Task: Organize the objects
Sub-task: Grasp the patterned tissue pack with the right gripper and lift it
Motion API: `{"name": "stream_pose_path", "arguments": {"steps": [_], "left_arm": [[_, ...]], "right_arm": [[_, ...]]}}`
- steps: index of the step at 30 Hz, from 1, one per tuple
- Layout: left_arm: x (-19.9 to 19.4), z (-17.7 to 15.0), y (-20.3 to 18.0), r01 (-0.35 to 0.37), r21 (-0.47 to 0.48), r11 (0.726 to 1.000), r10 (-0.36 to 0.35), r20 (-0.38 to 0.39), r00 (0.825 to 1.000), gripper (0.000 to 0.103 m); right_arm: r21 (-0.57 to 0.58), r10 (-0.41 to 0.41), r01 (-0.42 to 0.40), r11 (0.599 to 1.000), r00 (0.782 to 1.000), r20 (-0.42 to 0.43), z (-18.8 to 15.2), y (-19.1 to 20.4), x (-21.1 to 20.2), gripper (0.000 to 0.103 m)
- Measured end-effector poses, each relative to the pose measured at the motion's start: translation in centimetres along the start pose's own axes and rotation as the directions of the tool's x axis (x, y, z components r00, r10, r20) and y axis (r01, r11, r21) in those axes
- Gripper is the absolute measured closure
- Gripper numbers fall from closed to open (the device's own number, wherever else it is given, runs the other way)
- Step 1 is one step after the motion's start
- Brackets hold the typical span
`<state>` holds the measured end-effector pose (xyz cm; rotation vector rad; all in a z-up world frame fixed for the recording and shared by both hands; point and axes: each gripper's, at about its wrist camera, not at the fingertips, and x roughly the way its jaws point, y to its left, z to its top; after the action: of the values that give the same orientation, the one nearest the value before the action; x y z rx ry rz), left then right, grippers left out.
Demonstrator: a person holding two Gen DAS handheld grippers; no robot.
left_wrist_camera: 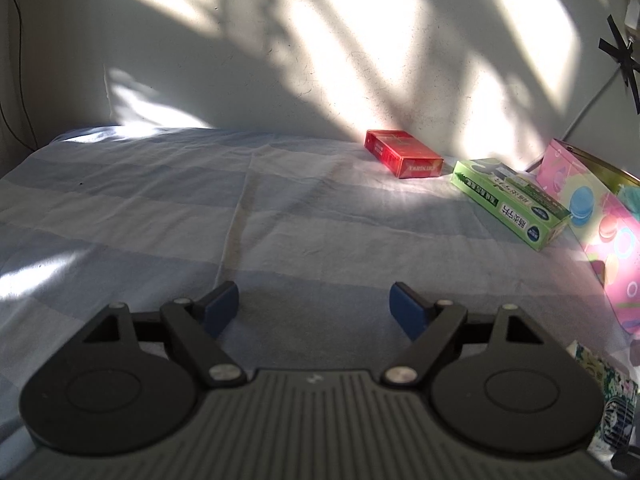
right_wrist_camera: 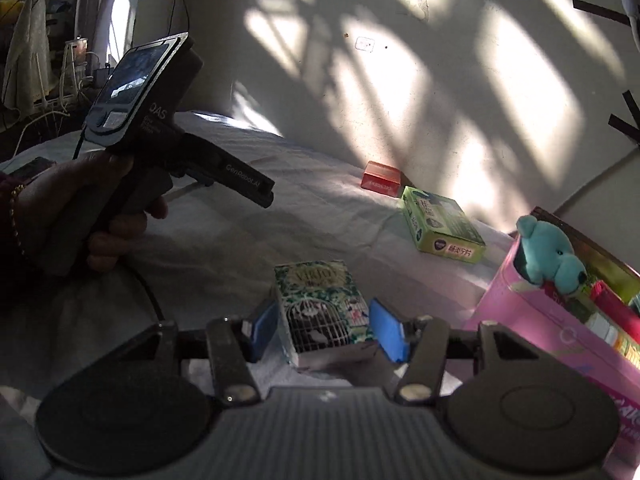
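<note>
The right gripper (right_wrist_camera: 326, 330) is standing around the patterned box (right_wrist_camera: 322, 312) on the near bedsheet (right_wrist_camera: 224, 248), its pads beside both long sides, maybe not yet pressing. The box is looking light and stiff (thin cardboard, crushable), so gentle side pressure is best. The left gripper (left_wrist_camera: 314, 308) is hovering wide, holding nothing.

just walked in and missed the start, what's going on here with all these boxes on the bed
A person is tidying small boxes off a bed into a pink box, using a hand-held gripper in each hand. The right hand-held gripper has its pads on either side of a green patterned box on the sheet; whether they grip it is unclear. The left hand-held gripper hangs open and empty. A red box and a green box lie by the wall. A teal teddy bear sits in the pink box.
</note>
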<state>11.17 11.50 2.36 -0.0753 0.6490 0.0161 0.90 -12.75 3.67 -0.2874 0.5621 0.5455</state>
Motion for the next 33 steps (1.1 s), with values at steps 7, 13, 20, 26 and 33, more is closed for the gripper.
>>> {"name": "stream_pose_path", "arguments": {"steps": [7, 13, 20, 26, 33], "left_arm": [[-0.3, -0.2, -0.6, 0.056, 0.035, 0.998, -0.056, -0.021, 0.998, 0.019], [-3.8, -1.1, -3.6, 0.280, 0.048, 0.959, -0.277, -0.054, 0.959, 0.019], [-3.7, -1.5, -7.4, 0.361, 0.128, 0.924, -0.349, -0.107, 0.931, 0.019], [-3.1, -2.7, -8.9, 0.481, 0.108, 0.870, -0.461, -0.163, 0.872, 0.040], [-5.9, -1.1, -10.2, 0.472, 0.131, 0.872, -0.458, -0.128, 0.880, 0.044]], "right_arm": [[0.197, 0.062, -0.056, 0.979, 0.998, -0.024, -1.9, -2.3, -0.4, 0.050], [0.211, 0.076, -0.062, 0.975, 0.995, -0.060, -2.1, -2.8, 1.3, 0.046], [0.183, 0.069, -0.058, 0.981, 0.996, -0.054, -1.7, -2.4, 2.7, 0.043], [0.168, 0.069, -0.061, 0.984, 0.997, -0.045, -1.5, -2.5, 3.4, 0.046], [0.176, 0.044, -0.047, 0.983, 0.999, 0.017, -1.1, -2.9, 1.6, 0.064]]}}
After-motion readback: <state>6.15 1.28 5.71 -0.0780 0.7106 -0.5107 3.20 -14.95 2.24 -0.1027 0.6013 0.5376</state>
